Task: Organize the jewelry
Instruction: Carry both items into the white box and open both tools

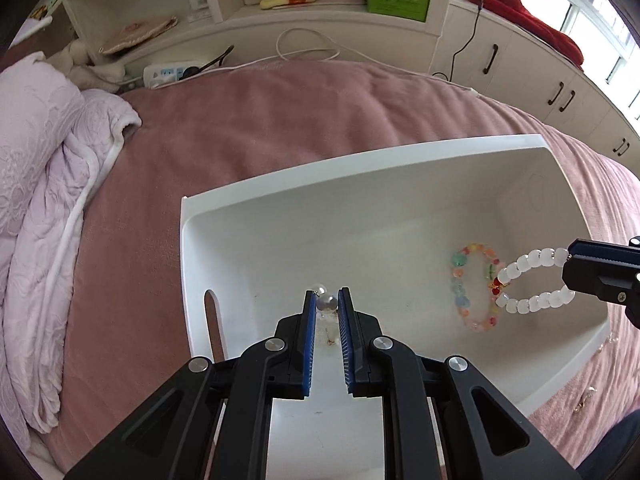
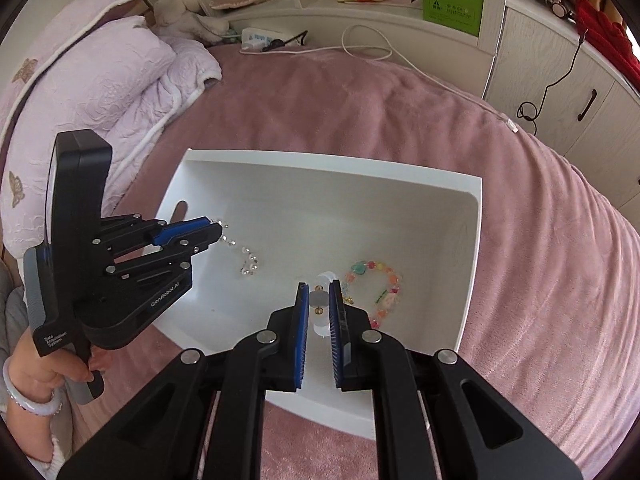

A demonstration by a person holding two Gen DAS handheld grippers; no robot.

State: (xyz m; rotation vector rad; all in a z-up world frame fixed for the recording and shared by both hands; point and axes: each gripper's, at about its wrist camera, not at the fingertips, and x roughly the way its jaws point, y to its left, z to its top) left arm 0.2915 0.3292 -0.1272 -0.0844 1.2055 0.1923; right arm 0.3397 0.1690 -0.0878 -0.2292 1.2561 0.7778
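Far left, a lilac quilt [image 2: 100, 80] sits bunched on the pink bedspread [image 1: 280, 120]. White bin [image 1: 360, 156] lies mid-bed, both grippers tipped down into it. Left gripper [image 1: 327, 300] is over the bin's left side, by the handle slot; jaws narrow, pinching a clear-bead bracelet [image 2: 246, 258] whose free end trails right onto the bin floor. Multicolour bead bracelet [image 1: 476, 288] lies flat on the floor, right of centre, w/ nothing gripping it. Right gripper [image 2: 319, 300] is just beside it on the near side, jaws narrow, clamped on a white bead bracelet [image 1: 532, 280]; its loop hangs over the coloured one's right edge.
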